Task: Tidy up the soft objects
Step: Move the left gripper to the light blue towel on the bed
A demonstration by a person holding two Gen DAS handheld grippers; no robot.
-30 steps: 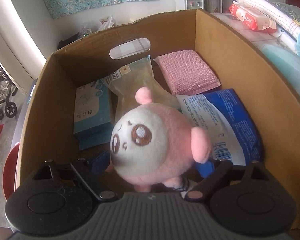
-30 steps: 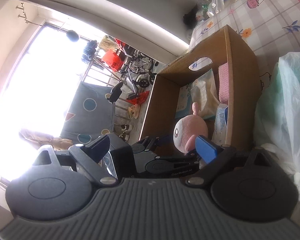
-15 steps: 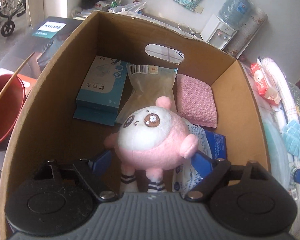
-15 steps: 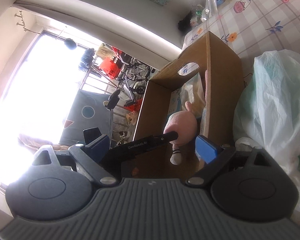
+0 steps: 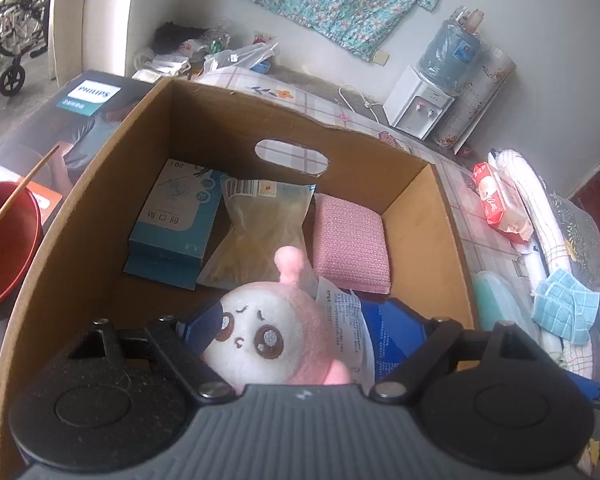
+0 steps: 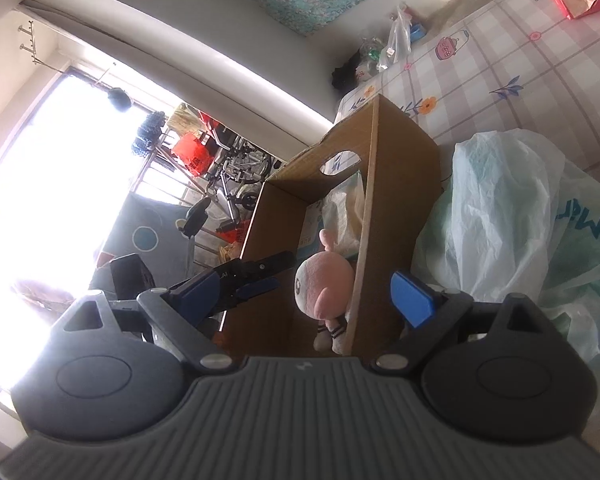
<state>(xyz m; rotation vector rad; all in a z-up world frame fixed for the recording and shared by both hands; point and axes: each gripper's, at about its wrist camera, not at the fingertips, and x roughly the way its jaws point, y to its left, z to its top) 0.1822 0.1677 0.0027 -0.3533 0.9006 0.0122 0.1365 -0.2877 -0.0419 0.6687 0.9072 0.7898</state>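
My left gripper (image 5: 300,334) has its jaws spread wide around the round pink-and-white plush toy (image 5: 270,340), which sits inside the brown cardboard box (image 5: 420,216) against its near wall. My right gripper (image 6: 304,292) hangs outside the box, jaws spread, gripping nothing. Beyond the toy lie a pink knitted pad (image 5: 350,246) and a teal carton (image 5: 176,220).

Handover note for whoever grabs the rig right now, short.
Left gripper: open, its jaws either side of the round pink-and-white plush toy, which sits inside the brown cardboard box at its near end, partly over a blue plastic packet.
Right gripper: open, empty, outside the box.
Done: plush in box, alongside the pink knitted pad.
Left: back the left gripper out, then go for the next soft item.
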